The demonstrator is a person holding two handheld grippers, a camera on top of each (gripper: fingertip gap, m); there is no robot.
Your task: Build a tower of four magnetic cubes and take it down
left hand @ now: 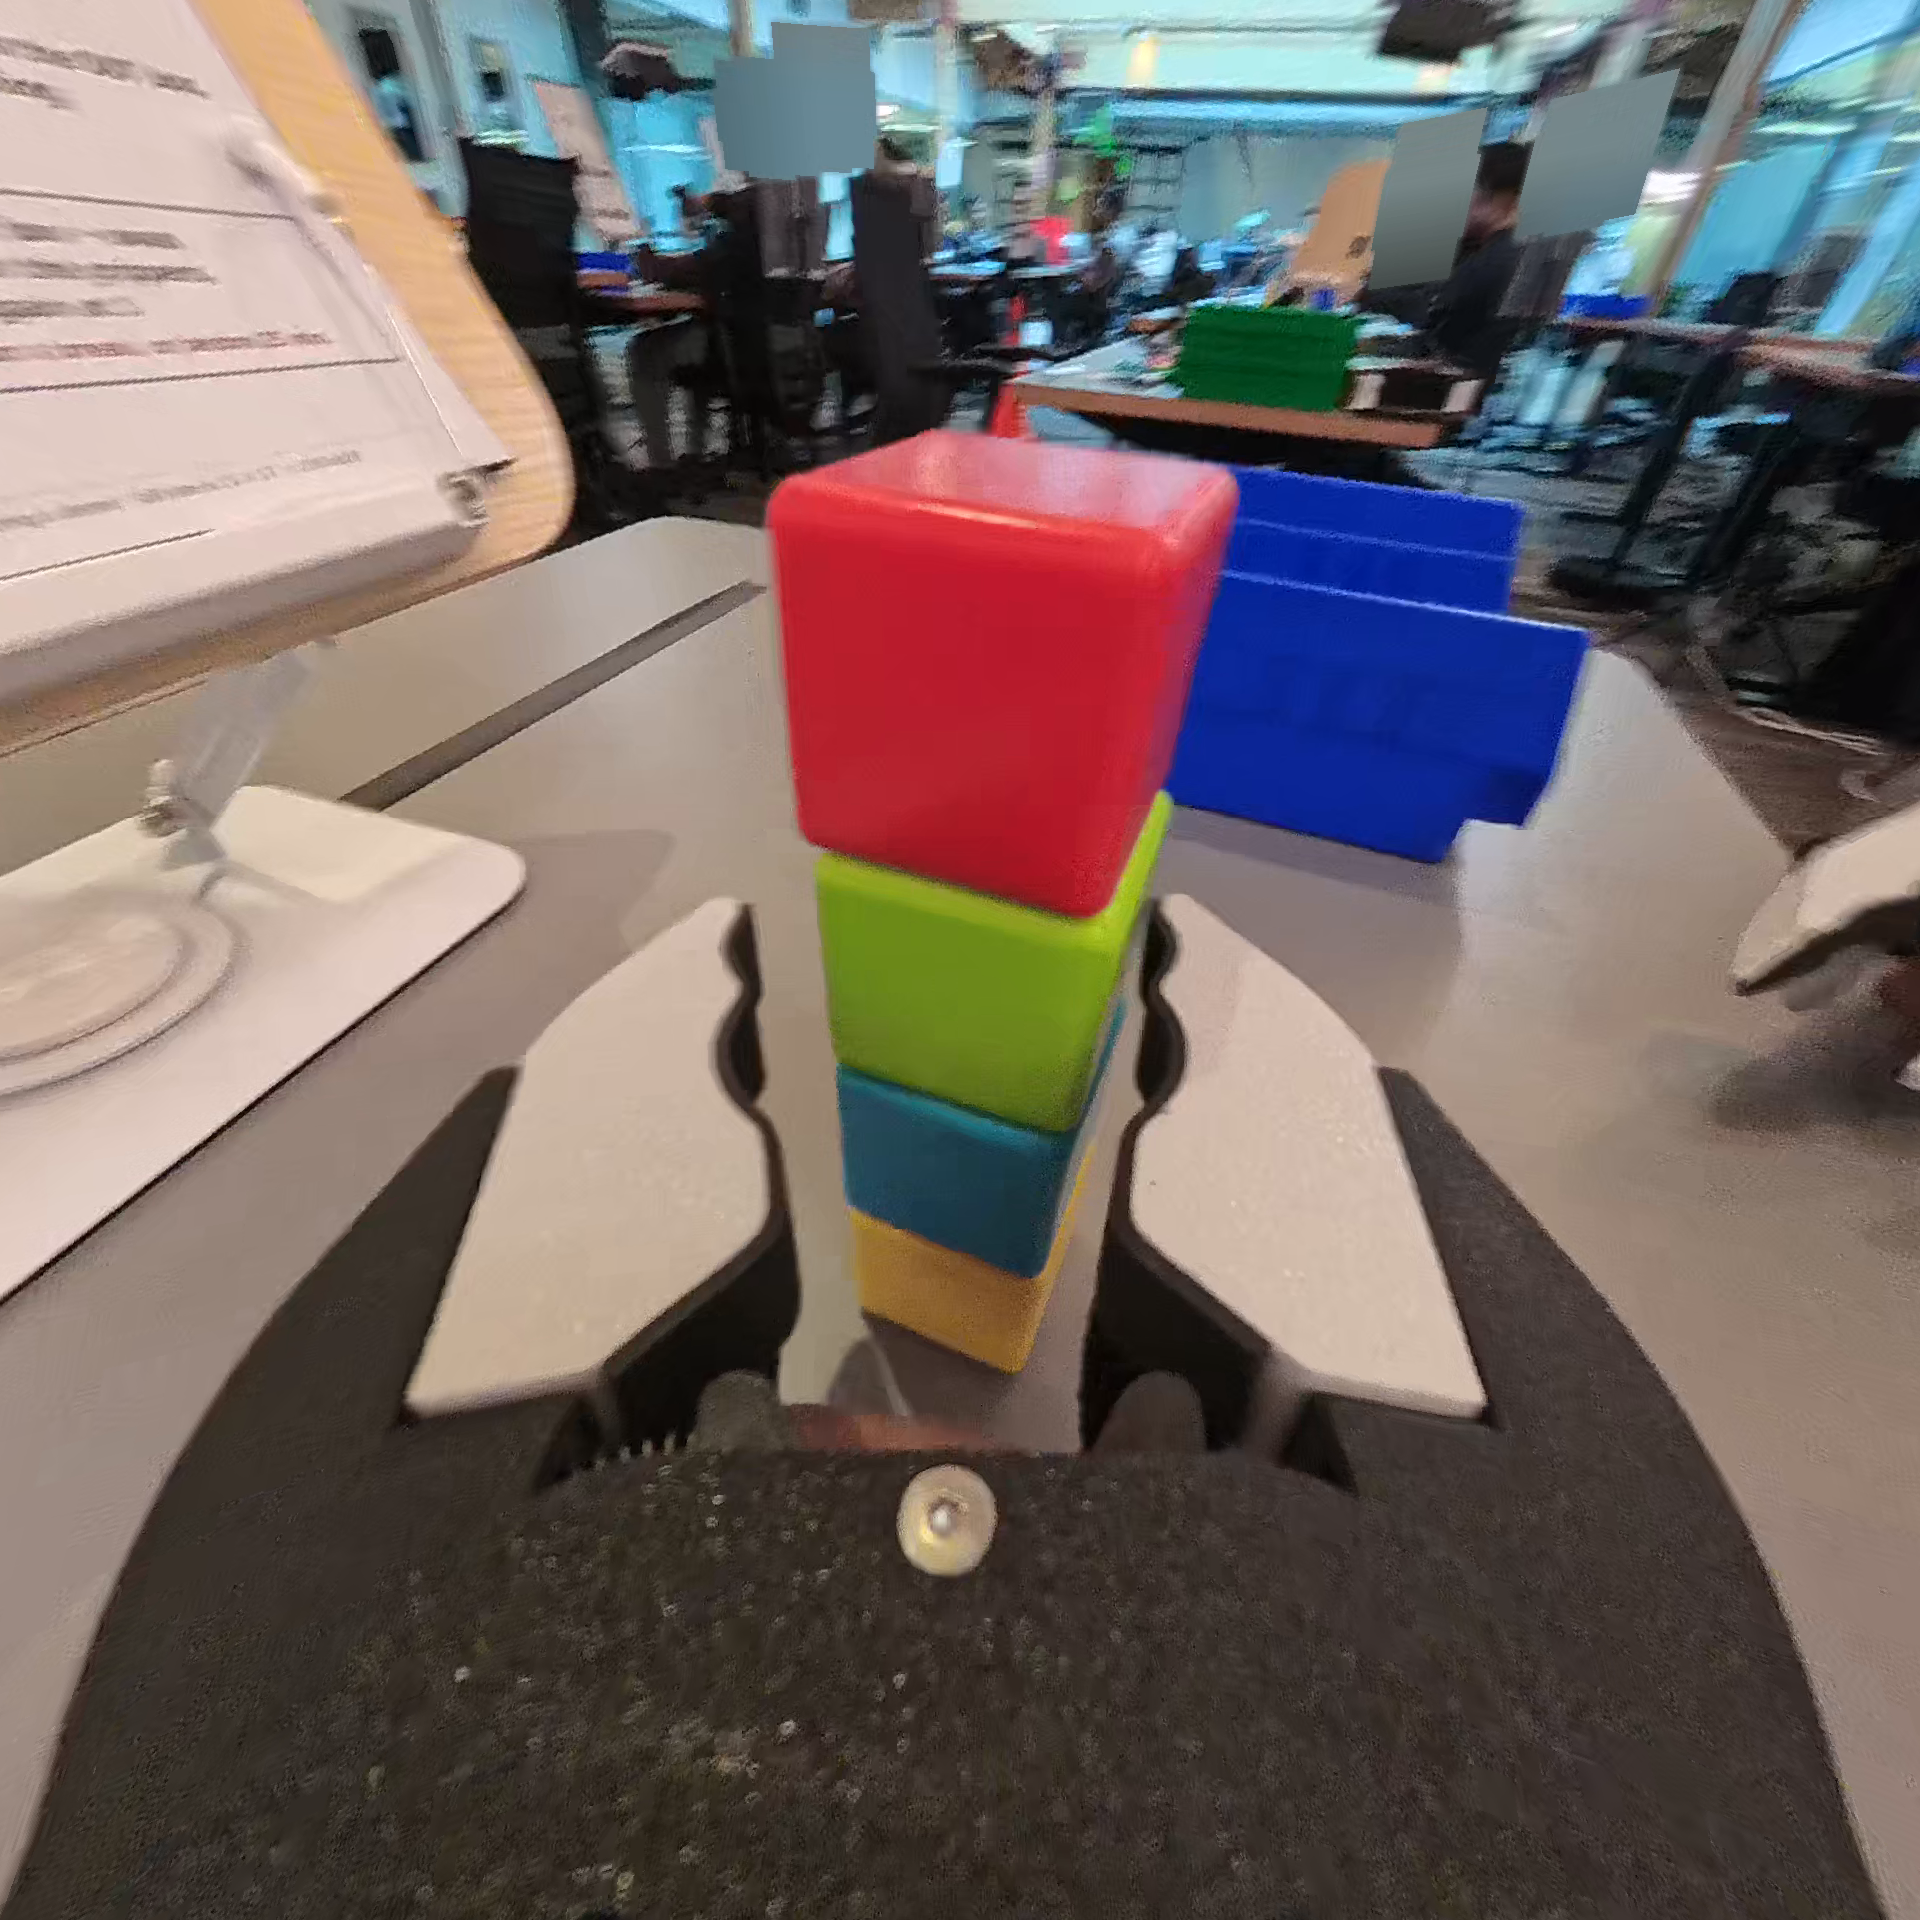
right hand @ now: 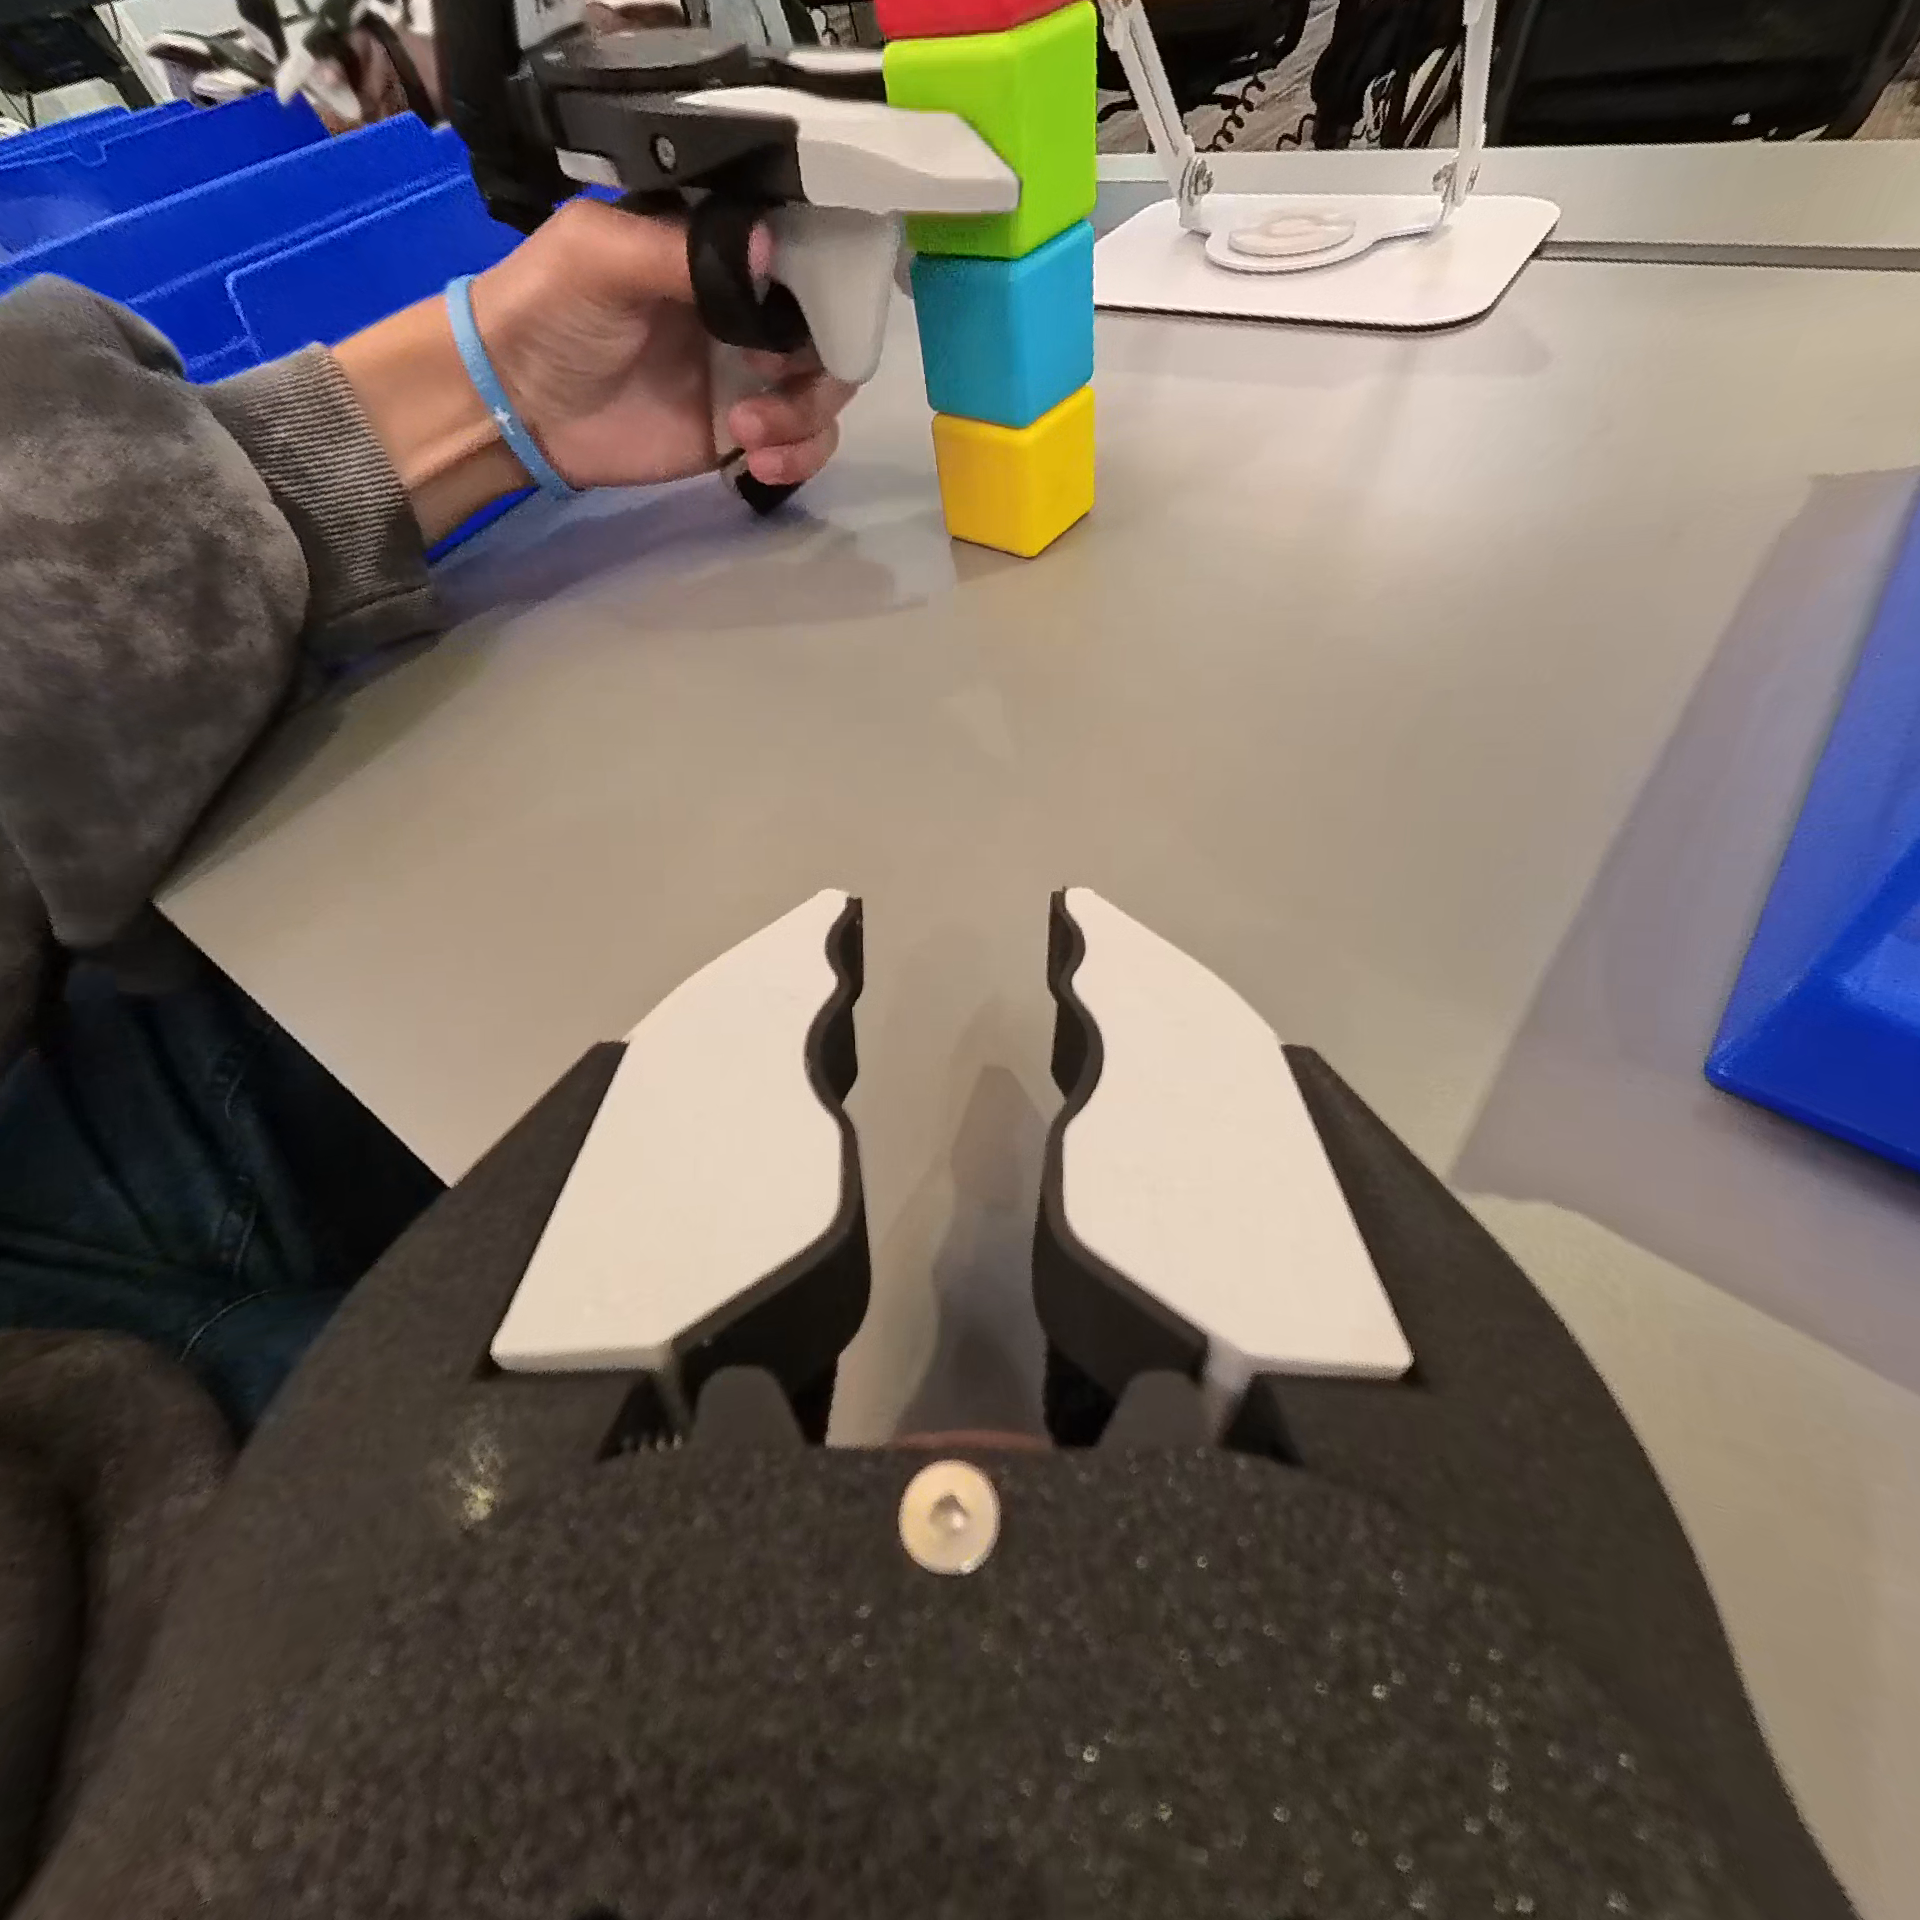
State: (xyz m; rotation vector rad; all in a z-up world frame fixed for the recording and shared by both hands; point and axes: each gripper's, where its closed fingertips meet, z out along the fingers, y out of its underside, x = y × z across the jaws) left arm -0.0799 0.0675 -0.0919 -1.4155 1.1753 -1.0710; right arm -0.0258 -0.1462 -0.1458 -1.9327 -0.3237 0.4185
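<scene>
You're standing your left gripper (left hand: 945, 914) spread around the green cube (left hand: 966, 997) in the four-cube tower (right hand: 1003, 281) on the worktop (right hand: 1143, 727); be squeezing squarely, right gripper (right hand: 956, 904) waiting apart, empty

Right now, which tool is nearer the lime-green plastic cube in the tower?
Left. The left tool straddles the lime-green plastic cube; the right tool hangs well back over bare table, empty.
</scene>
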